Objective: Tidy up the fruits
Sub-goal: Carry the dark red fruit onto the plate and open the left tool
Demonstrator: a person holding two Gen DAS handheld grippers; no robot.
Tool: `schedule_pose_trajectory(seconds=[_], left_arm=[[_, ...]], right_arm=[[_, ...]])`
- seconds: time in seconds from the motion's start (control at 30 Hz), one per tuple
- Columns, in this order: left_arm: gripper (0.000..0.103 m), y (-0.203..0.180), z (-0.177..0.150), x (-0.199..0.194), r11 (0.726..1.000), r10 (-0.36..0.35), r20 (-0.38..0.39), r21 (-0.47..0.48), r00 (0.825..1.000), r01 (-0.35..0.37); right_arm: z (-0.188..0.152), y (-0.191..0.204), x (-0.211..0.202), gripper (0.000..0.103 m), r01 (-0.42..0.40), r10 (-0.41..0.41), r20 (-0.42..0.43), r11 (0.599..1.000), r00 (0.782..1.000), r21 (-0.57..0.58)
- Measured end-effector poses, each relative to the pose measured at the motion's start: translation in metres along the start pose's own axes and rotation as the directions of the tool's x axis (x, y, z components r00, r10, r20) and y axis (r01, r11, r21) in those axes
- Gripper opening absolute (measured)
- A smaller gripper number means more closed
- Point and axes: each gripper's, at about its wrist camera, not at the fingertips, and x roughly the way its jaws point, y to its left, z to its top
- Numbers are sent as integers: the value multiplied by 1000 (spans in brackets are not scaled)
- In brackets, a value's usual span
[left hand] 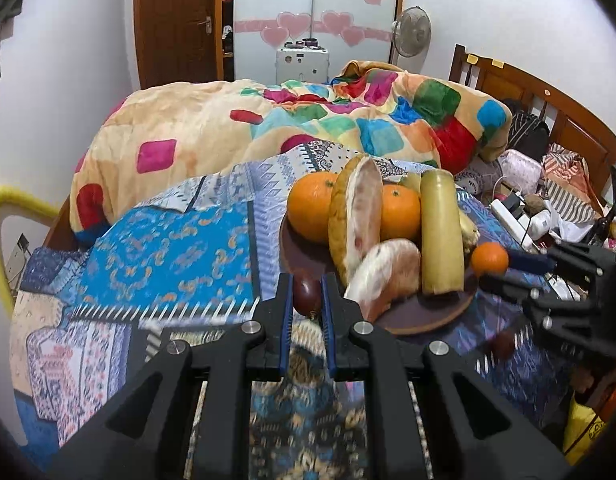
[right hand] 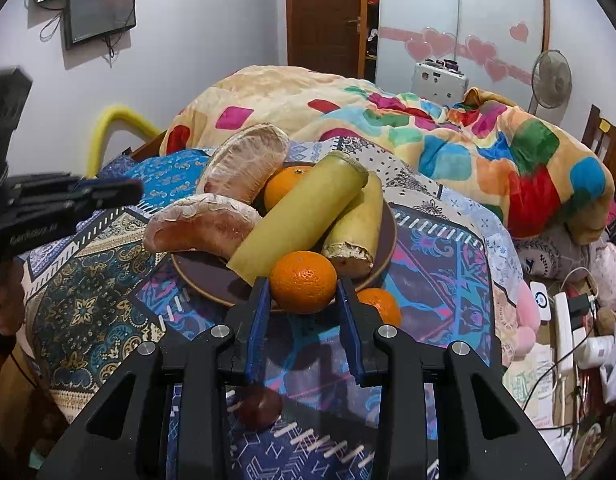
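A brown plate (left hand: 419, 314) on the patterned bedspread holds pomelo segments (left hand: 361, 216), oranges (left hand: 311, 206) and yellow-green stalk pieces (left hand: 441, 232). My left gripper (left hand: 307, 294) is shut on a small dark red fruit (left hand: 306, 295) at the plate's near left edge. My right gripper (right hand: 304, 292) is shut on a small orange (right hand: 304, 287) just above the plate's near rim (right hand: 204, 280); it shows in the left wrist view (left hand: 489, 258) too. Another orange (right hand: 381, 305) lies right of the plate. A dark red fruit (right hand: 260, 407) lies on the bedspread under the right gripper.
A colourful blanket (left hand: 268, 128) is heaped behind the plate. Clutter with a power strip (right hand: 563, 332) and cables lies at the right by the wooden headboard (left hand: 547, 104). The left gripper shows at the left of the right wrist view (right hand: 108, 194).
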Motion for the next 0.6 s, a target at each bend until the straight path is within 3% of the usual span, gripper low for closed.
schedule_pose_trajectory(seconds=[0.33, 0.6], left_arm=[[13, 0, 18, 37, 1000, -13, -39, 4, 999, 13], [13, -2, 15, 44, 1000, -24, -61, 0, 998, 24]], right_arm=[[-1, -1, 10, 31, 4, -4, -17, 1000, 1000, -11], [-1, 0, 12, 32, 12, -12, -18, 1000, 1000, -24]])
